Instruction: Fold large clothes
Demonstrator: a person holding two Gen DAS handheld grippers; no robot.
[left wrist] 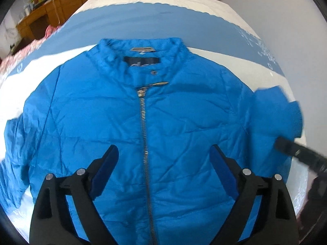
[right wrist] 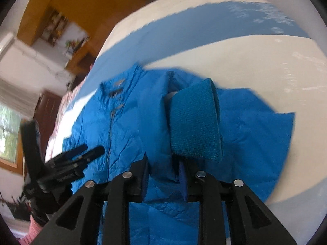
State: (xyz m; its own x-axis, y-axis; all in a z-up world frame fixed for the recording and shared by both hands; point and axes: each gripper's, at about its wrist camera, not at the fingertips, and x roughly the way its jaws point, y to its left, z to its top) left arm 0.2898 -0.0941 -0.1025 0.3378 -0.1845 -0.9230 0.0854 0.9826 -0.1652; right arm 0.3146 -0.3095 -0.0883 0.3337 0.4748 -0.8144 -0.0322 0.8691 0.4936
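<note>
A bright blue zipped jacket [left wrist: 143, 122] lies face up on a bed, collar at the far side. My left gripper [left wrist: 163, 153] is open above its lower front, astride the zipper, holding nothing. My right gripper [right wrist: 165, 163] is shut on the jacket's right sleeve [right wrist: 196, 122], with the knit cuff standing up in front of the fingers, lifted over the jacket body [right wrist: 122, 126]. In the left wrist view the right gripper [left wrist: 296, 153] shows blurred at the right with the raised sleeve [left wrist: 273, 112]. The left gripper [right wrist: 61, 163] shows at the left of the right wrist view.
The bed cover [left wrist: 224, 47] is white with a wide blue band. A pink patterned cloth [left wrist: 26, 49] lies at the bed's left edge. Wooden furniture [left wrist: 36, 20] stands beyond the bed on the left. A window [right wrist: 8, 132] is at the far left.
</note>
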